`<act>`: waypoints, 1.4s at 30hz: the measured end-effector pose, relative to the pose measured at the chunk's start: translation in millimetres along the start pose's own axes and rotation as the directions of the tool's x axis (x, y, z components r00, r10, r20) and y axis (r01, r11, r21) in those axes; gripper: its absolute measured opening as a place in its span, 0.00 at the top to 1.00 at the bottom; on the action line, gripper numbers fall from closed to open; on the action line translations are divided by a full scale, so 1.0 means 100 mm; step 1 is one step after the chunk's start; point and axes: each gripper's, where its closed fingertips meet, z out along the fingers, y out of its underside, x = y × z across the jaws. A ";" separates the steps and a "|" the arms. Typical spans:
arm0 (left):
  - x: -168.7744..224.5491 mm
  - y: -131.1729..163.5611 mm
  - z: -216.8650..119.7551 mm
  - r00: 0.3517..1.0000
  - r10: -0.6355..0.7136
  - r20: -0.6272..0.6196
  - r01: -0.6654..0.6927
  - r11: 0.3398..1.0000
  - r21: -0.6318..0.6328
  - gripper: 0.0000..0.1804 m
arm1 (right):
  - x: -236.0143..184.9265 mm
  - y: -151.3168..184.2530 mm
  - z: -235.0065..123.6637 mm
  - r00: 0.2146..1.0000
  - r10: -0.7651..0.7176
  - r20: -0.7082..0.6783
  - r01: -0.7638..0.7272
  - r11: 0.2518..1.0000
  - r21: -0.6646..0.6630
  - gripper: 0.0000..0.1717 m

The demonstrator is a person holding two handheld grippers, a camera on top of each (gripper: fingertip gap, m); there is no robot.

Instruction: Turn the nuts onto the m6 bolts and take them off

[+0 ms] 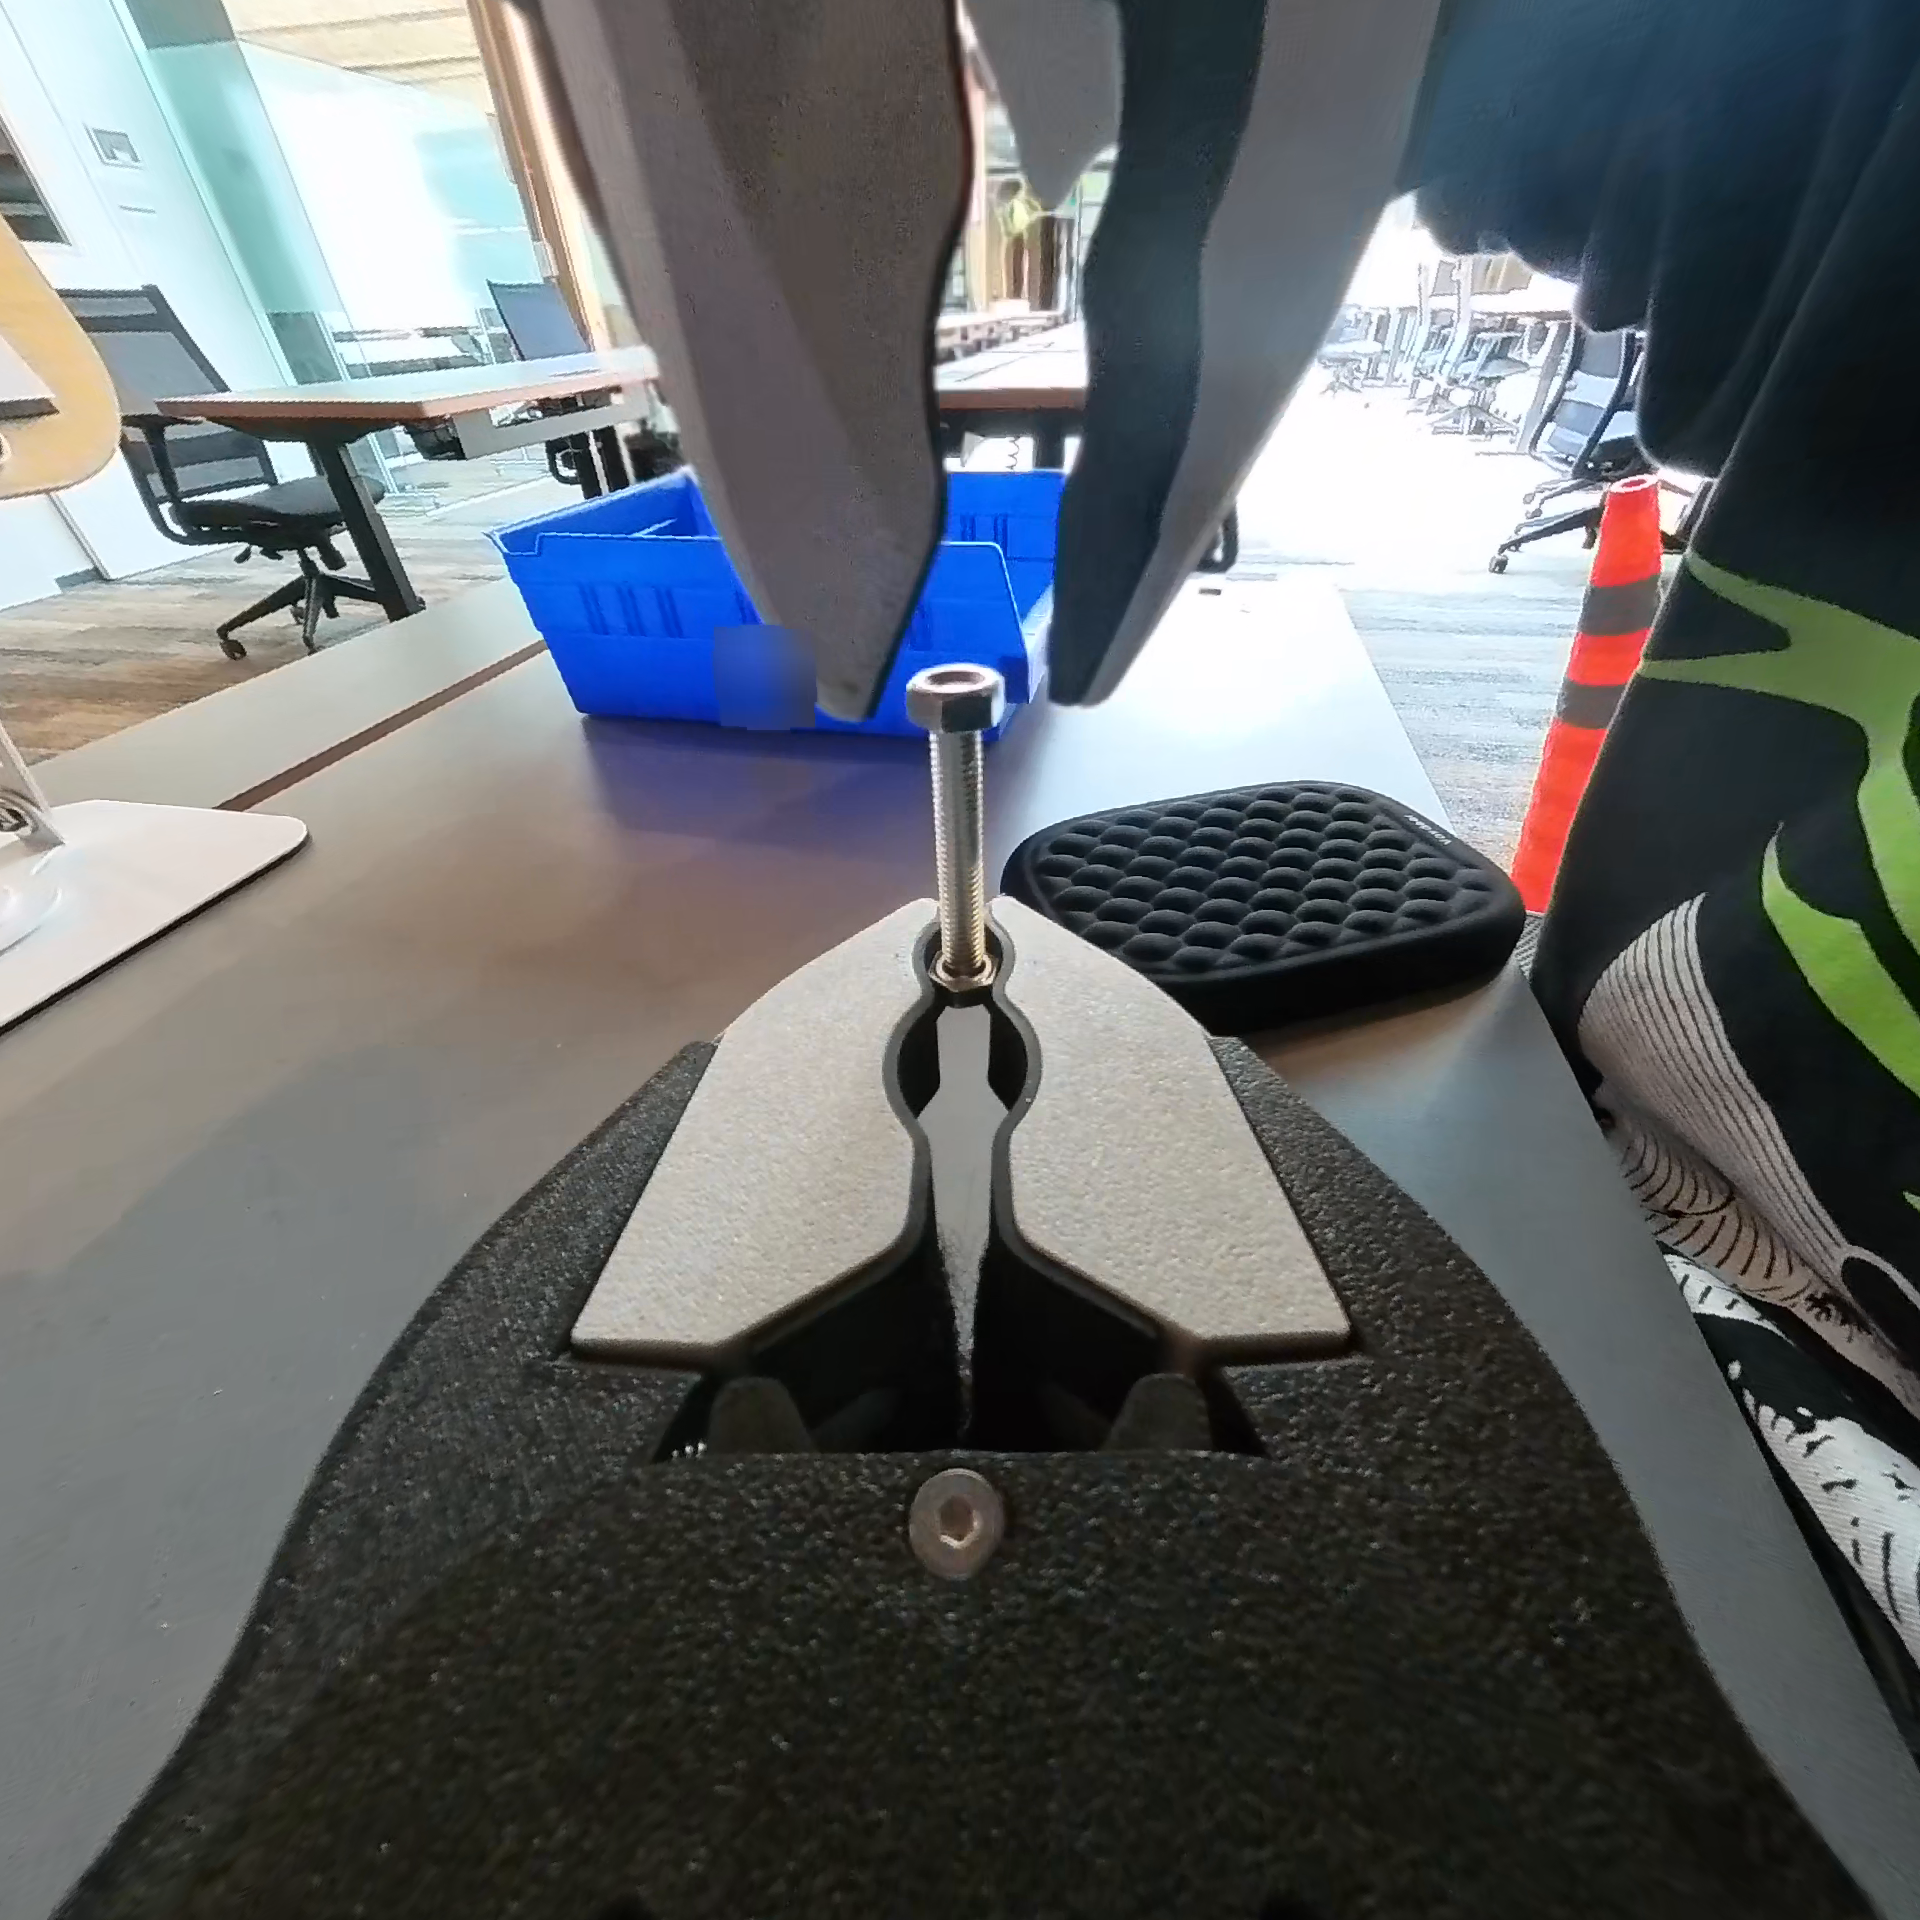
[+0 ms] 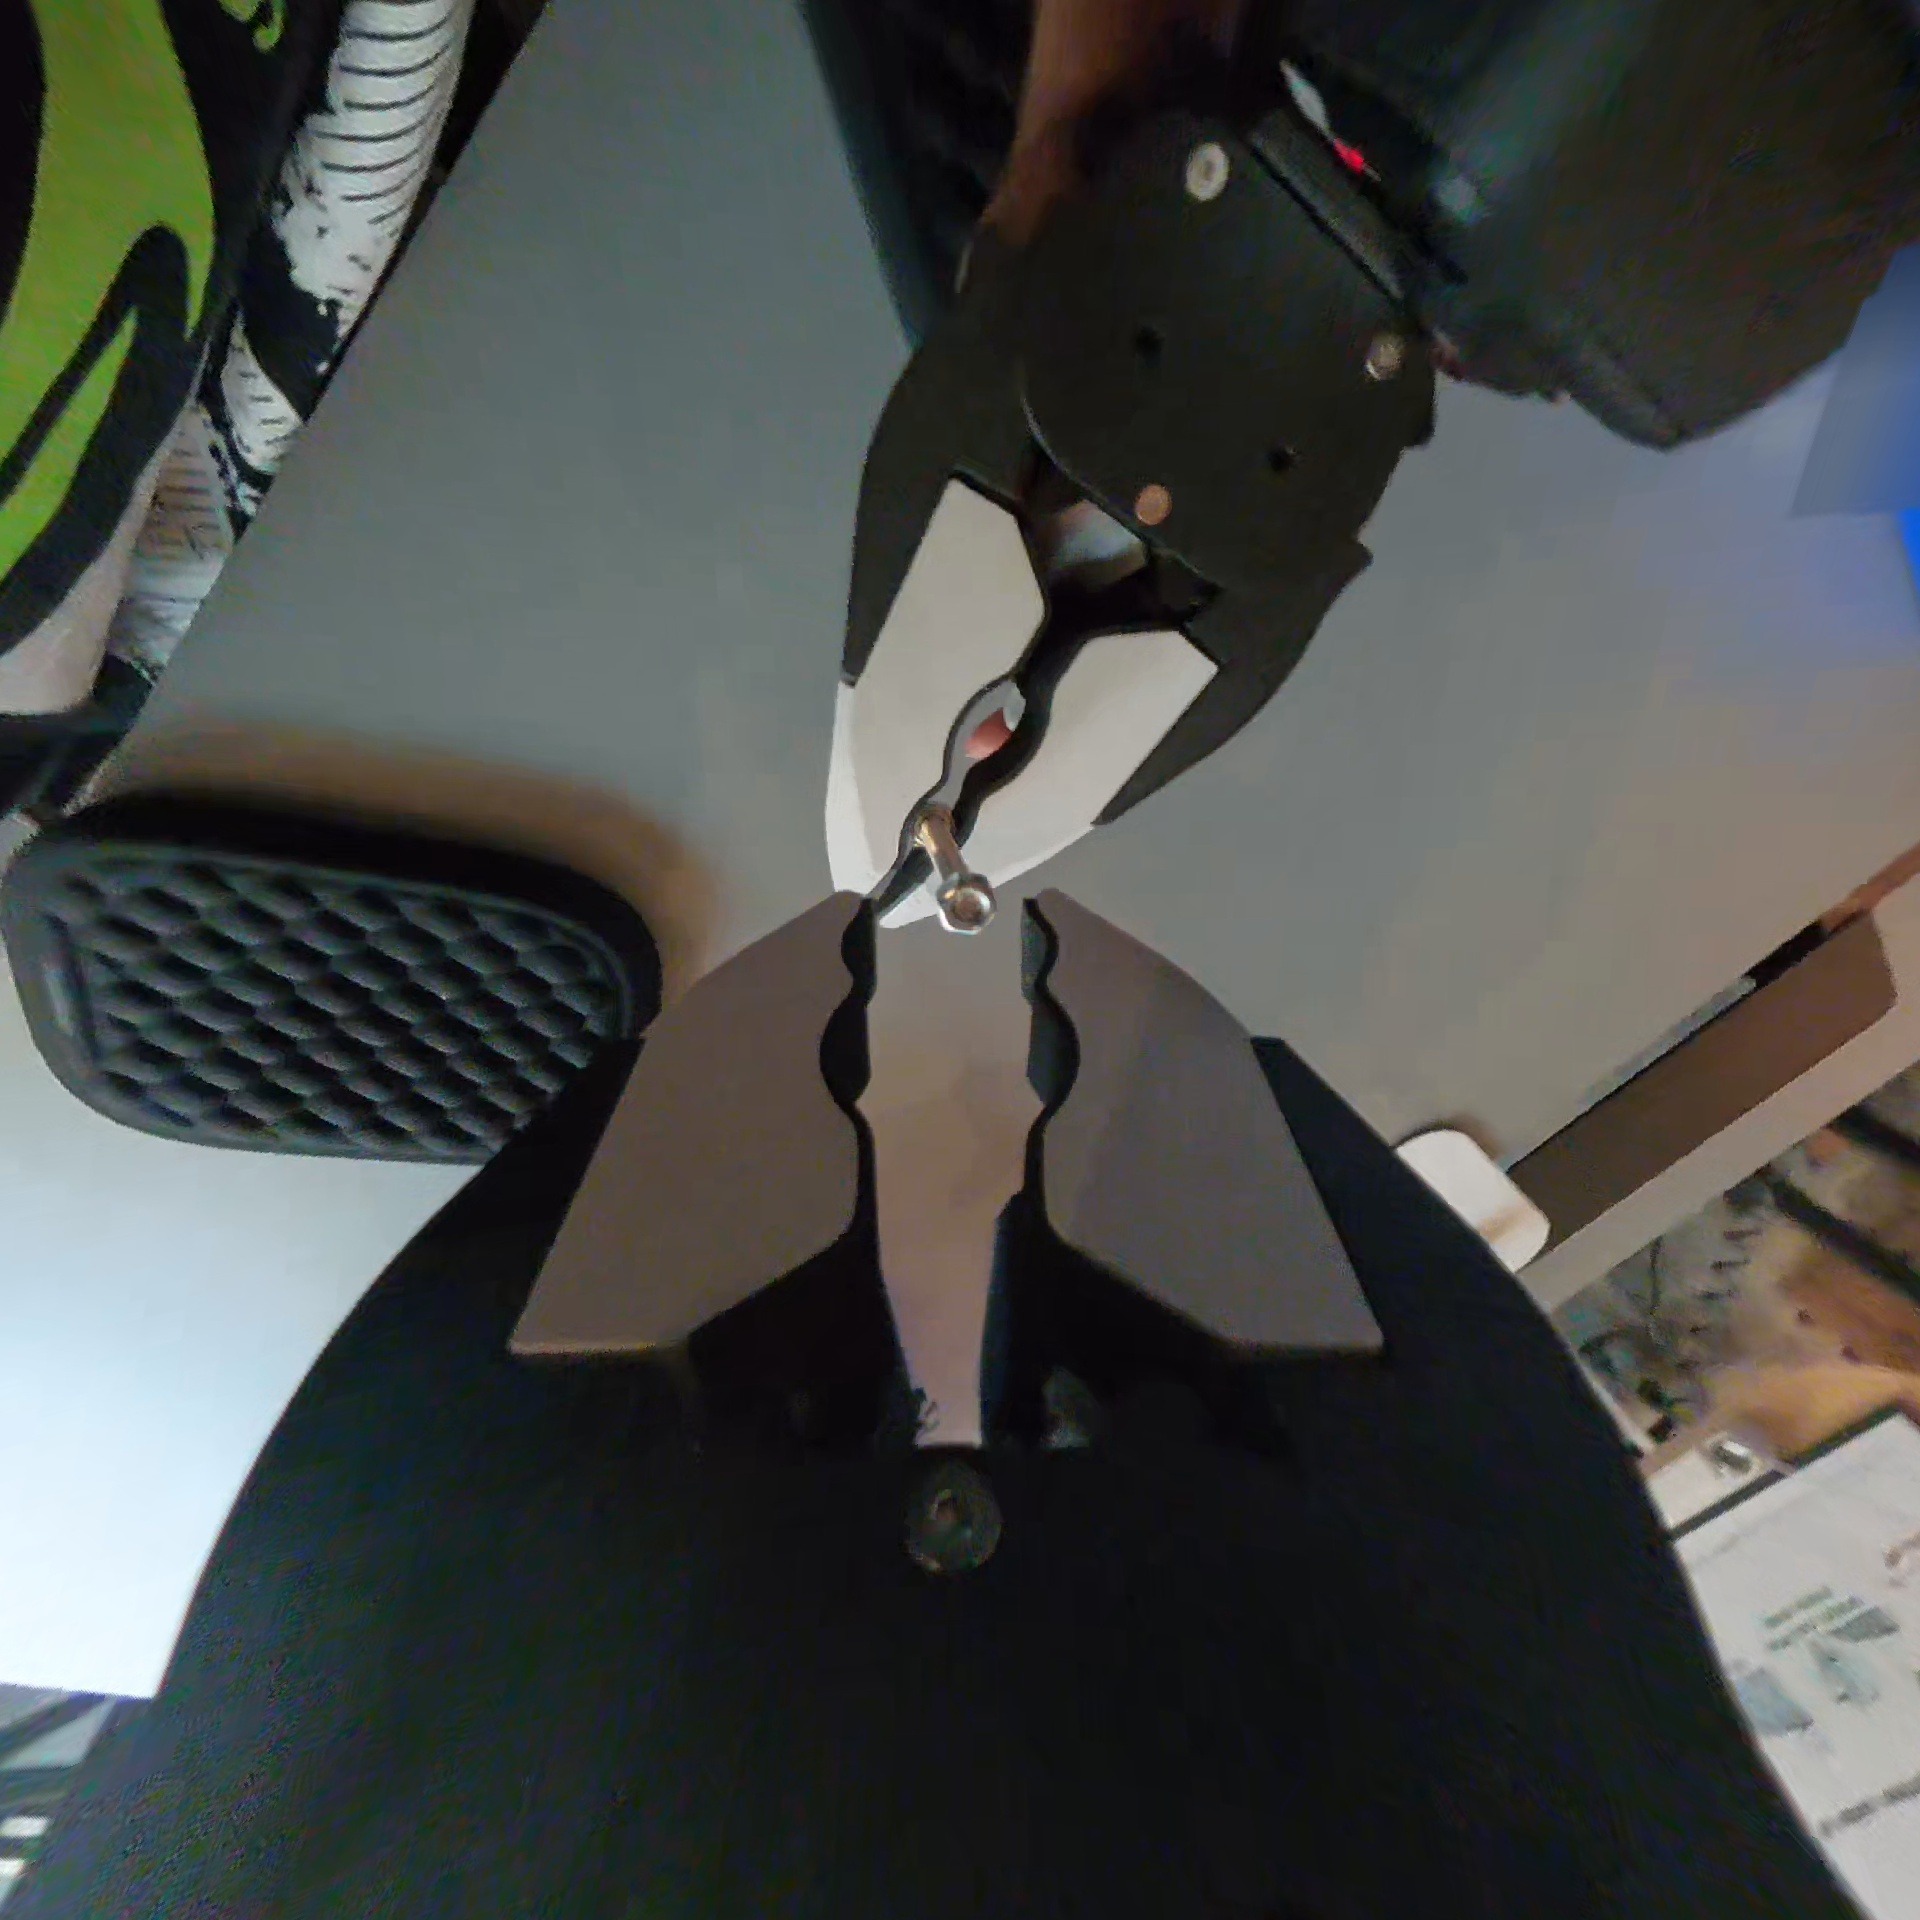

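The left gripper (image 1: 961, 961) clamps the bolt (image 1: 958, 831) upright above the counter (image 1: 416, 987), so the open right gripper (image 2: 951, 920) can reach its top nut (image 1: 956, 698).

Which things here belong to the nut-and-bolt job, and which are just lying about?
Job:
- bolt, clamped upright in the left gripper
- nut on the bolt's far end
- right gripper, open around the nut

Lying about:
- blue bin
- black honeycomb pad
- orange cone
- white stand base

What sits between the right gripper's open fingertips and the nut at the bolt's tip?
Nothing: in both views the nut stands clear of the right gripper, bare gaps either side.
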 end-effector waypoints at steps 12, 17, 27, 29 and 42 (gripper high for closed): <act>-0.06 0.00 0.00 0.999 0.001 0.039 -0.001 1.000 0.002 0.98 | 0.05 0.03 0.04 0.825 0.563 0.047 -0.562 0.827 -0.029 0.94; -0.06 -0.03 -0.01 1.000 0.004 0.026 -0.004 1.000 0.020 0.98 | 0.09 0.02 -0.04 0.748 0.664 0.023 -0.657 0.734 0.170 0.70; -0.04 -0.16 -0.11 0.991 0.015 -0.131 0.008 0.984 0.175 0.98 | 0.16 -0.06 -0.31 0.623 0.762 -0.178 -0.110 0.310 0.945 0.72; -0.06 -0.13 -0.11 0.988 0.001 -0.152 0.026 0.984 0.176 0.98 | 0.15 -0.07 -0.24 0.625 0.776 -0.085 -0.090 0.179 0.980 0.71; -0.07 0.05 -0.01 0.981 -0.015 -0.195 0.033 0.995 0.092 0.98 | 0.13 -0.09 0.07 0.638 0.770 -0.011 -0.190 0.171 0.967 0.70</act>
